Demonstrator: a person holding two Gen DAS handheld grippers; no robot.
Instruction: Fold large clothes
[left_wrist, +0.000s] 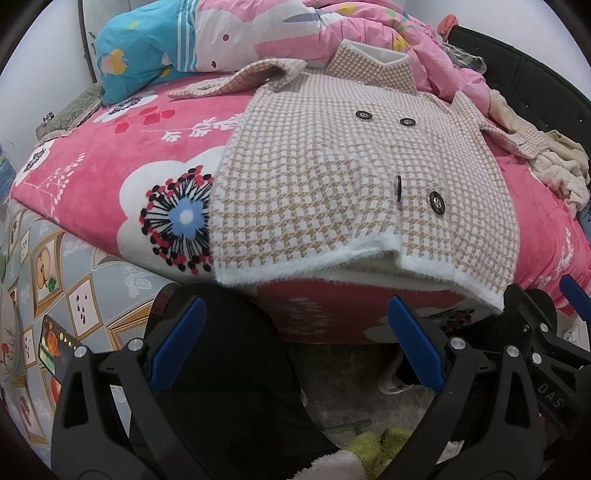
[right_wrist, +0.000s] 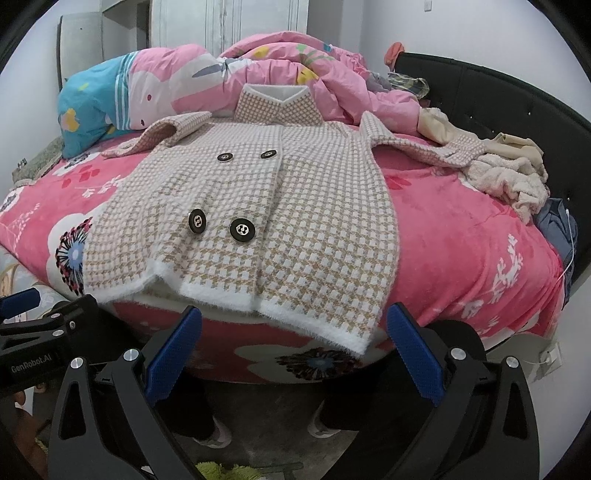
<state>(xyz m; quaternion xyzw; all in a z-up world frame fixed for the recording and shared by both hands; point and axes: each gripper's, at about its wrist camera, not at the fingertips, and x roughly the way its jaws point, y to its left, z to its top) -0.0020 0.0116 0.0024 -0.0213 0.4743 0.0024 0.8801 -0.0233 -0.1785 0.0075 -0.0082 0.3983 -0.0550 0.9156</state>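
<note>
Tan-and-white houndstooth coat with white fuzzy hem and black buttons; pink flowered blanket; pink quilt; blue-padded hand-held gripper.

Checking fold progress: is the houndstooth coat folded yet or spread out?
Spread out: the houndstooth coat lies flat, front up, both sleeves splayed, hem at the bed's edge.

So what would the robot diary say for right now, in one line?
stage: before first fold | coat: flat, buttoned, hem over bed edge | left hand-held gripper: open, empty | right hand-held gripper: open, empty
</note>
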